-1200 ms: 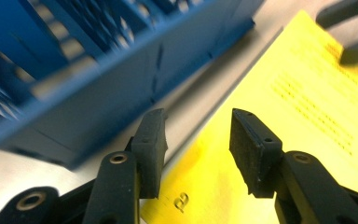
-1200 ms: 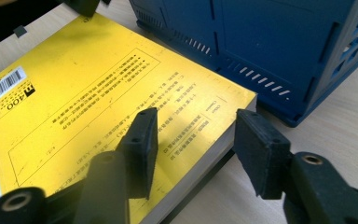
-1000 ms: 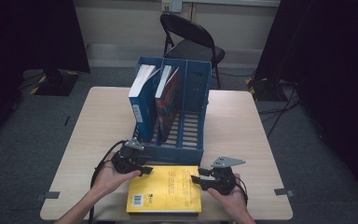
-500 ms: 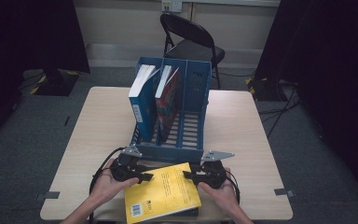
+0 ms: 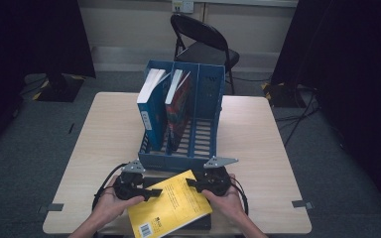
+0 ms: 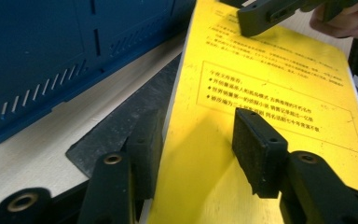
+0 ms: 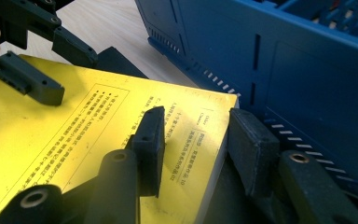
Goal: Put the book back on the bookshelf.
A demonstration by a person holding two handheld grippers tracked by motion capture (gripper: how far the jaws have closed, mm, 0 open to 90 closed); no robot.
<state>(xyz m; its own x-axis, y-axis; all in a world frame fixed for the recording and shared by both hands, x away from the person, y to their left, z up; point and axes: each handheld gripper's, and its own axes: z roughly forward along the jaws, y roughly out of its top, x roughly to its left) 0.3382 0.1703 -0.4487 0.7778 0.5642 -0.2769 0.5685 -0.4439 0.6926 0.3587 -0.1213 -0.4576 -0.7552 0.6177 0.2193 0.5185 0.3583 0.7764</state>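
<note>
Slippage threatens the glossy yellow paperback book (image 5: 171,208), pinched at opposite edges by left gripper (image 5: 148,192) and right gripper (image 5: 194,184), tilting beside the blue plastic file rack (image 5: 181,159).

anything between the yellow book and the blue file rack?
Only bare table and a dark mat edge separate the yellow book from the blue file rack; seen in left gripper view.

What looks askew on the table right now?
The yellow book sits skewed, one corner pointing at the blue file rack, lying on a dark book. The left gripper and right gripper straddle opposite edges. The two books in the rack lean slightly.
</note>
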